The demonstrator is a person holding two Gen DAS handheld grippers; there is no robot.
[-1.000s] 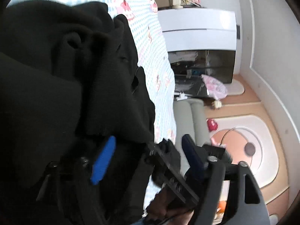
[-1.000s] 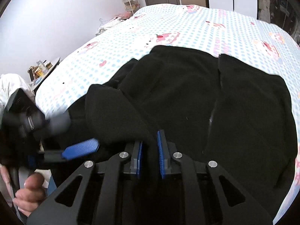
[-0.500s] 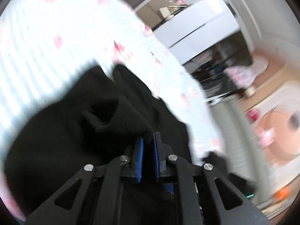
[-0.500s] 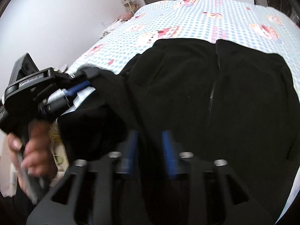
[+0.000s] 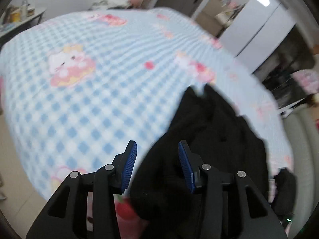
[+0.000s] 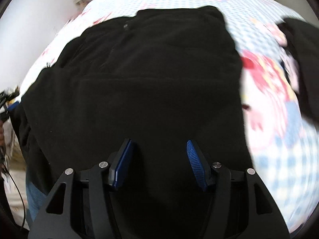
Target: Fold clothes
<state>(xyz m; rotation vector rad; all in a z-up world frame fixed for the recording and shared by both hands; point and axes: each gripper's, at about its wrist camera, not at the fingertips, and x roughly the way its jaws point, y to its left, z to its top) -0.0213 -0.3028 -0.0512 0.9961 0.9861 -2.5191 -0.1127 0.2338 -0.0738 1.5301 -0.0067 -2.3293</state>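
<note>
Left gripper (image 5: pixel 157 159) spread wide, apparently gripping nothing; right gripper (image 6: pixel 159 159) likewise, over black jacket (image 6: pixel 151 69).

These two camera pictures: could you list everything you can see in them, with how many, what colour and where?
Black garment: one, black, spread on the bed under both grippers.
Bedsheet: one, blue and white checks with pink cartoon prints, covering the bed.
Second dark item: one, black, at the right edge of the right view; too blurred to name.
Cabinet: one, white, beyond the bed on the right of the left view.
Side table: one, with small jars, far left of the left view.
Left gripper: one, black with blue pads, open over the garment's edge.
Right gripper: one, black with blue pads, open over the garment.
</note>
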